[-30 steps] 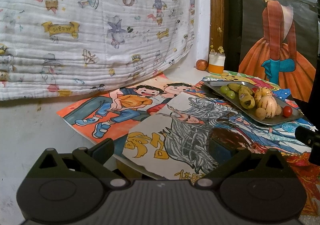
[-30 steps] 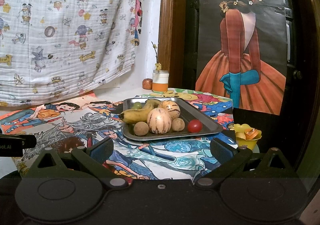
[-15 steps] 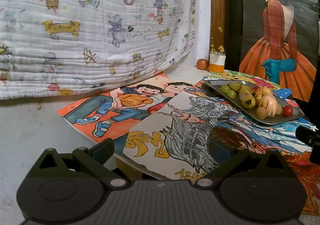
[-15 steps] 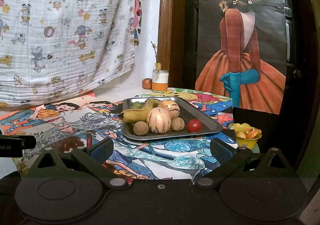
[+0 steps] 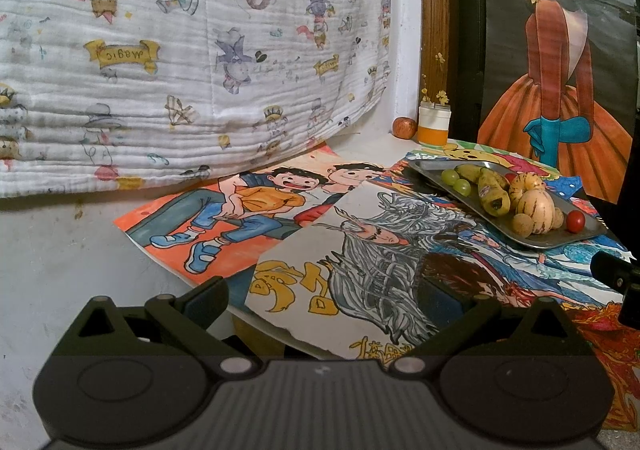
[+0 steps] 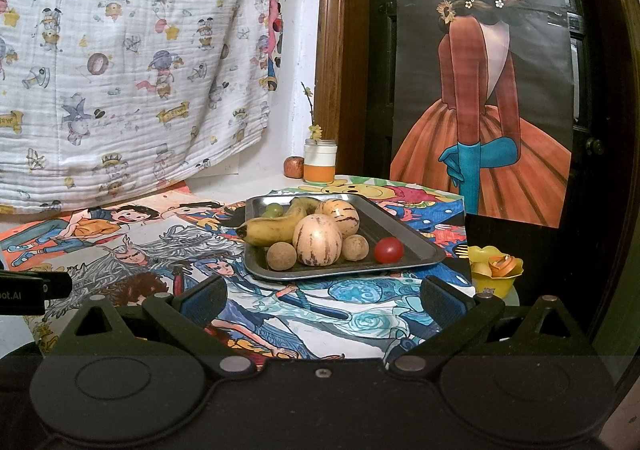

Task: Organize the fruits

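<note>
On the metal tray (image 6: 404,240), at twelve o'clock just ahead of the right gripper (image 6: 323,304), lie two striped melons (image 6: 317,239), two bananas (image 6: 272,229), two brown round fruits (image 6: 281,256), two green grapes (image 5: 456,181) and one cherry tomato (image 6: 389,249). Sorting looks not yet begun: both grippers hang empty, fingers spread wide, the left gripper (image 5: 322,300) well back with the tray at two o'clock. Next comes a reach, probably for the tomato.

A metal tray (image 5: 432,167) holds bananas (image 5: 493,191), grapes (image 5: 456,181) and a cherry tomato (image 5: 575,220).
</note>
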